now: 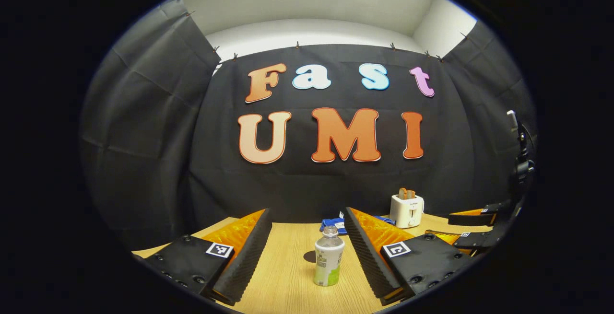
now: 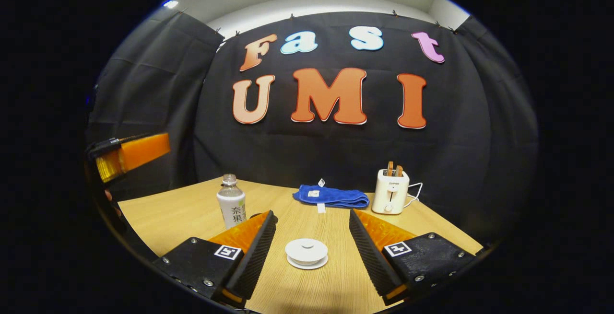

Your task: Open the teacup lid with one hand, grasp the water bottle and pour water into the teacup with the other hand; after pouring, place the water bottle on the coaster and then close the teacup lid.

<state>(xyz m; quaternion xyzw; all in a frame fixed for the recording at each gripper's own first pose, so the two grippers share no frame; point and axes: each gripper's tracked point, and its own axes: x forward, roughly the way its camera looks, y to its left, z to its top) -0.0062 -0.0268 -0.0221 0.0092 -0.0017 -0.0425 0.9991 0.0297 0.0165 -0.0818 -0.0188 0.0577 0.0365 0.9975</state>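
Note:
A clear water bottle [image 1: 329, 256] with a green-and-white label stands upright on the wooden table, just ahead of my left gripper [image 1: 307, 211], which is open with its fingers either side of it and apart from it. A dark round coaster [image 1: 310, 256] lies behind the bottle. The white teacup [image 2: 306, 251], lid on, sits on its saucer between the spread fingers of my open right gripper [image 2: 312, 213], untouched. In the right gripper view the bottle [image 2: 231, 202] stands to the left, the coaster [image 2: 259, 215] peeks out beside it, and the left gripper [image 2: 129, 155] hovers at far left.
A white toaster [image 2: 391, 191] with bread in it stands at the back right, its cord trailing. A folded blue towel [image 2: 331, 195] lies at the back middle. The right gripper [image 1: 467, 227] appears at the far right of the left gripper view. The table [image 2: 182, 208] ends at the black cloth.

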